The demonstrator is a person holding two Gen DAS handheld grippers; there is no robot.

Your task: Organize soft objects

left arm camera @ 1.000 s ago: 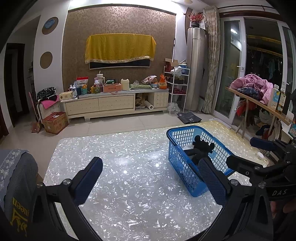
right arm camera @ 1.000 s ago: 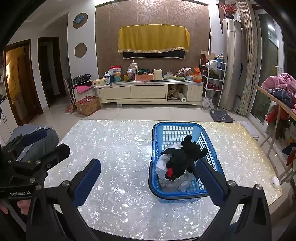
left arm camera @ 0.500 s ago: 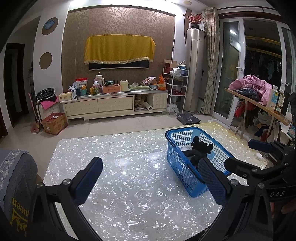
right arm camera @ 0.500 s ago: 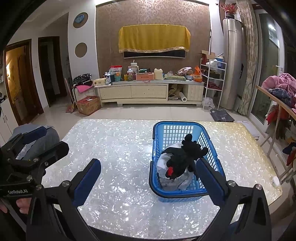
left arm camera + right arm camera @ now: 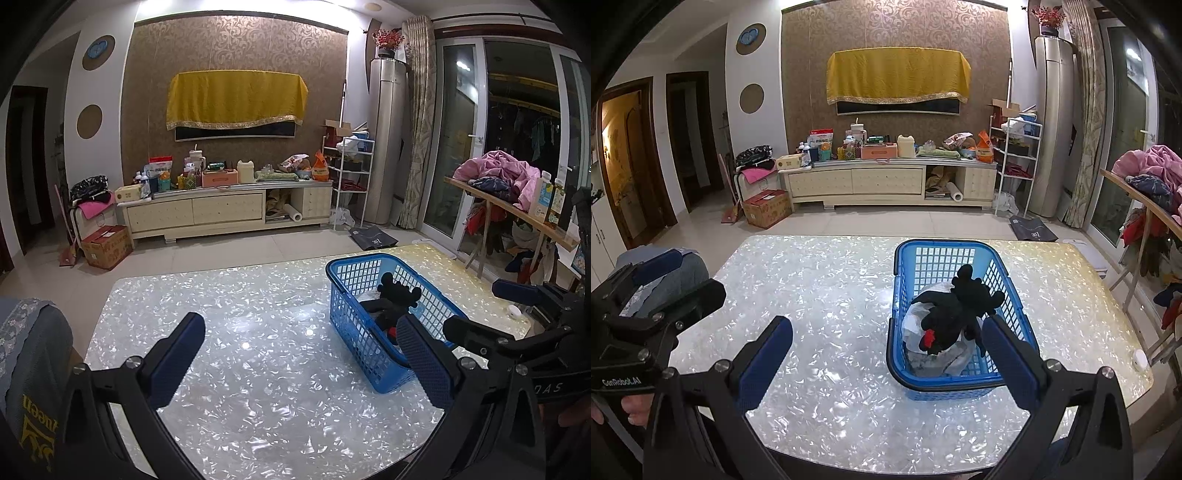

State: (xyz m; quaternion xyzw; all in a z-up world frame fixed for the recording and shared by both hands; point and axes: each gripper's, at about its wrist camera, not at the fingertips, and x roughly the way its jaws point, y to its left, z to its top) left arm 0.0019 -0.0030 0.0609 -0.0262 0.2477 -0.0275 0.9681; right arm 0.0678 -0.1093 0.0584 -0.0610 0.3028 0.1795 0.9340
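Observation:
A blue plastic basket [image 5: 908, 254] stands on the pearly white table [image 5: 820, 288], right of centre. A black plush toy [image 5: 960, 310] with a red spot lies in it on top of a white-grey soft item [image 5: 919, 325]. The basket [image 5: 343, 291] and the black toy [image 5: 397, 295] also show in the left wrist view. My left gripper [image 5: 299, 350] is open and empty above the table, left of the basket. My right gripper [image 5: 886, 350] is open and empty above the table's near edge, in front of the basket.
A small white round object [image 5: 1139, 358] lies near the table's right edge. A chair back with grey cloth [image 5: 29, 350] stands at the table's left. A wooden board with piled clothes [image 5: 498, 181] is to the right. A TV cabinet [image 5: 886, 181] lines the far wall.
Both grippers have drawn back and risen slightly from the basket. The toys and basket have not moved.

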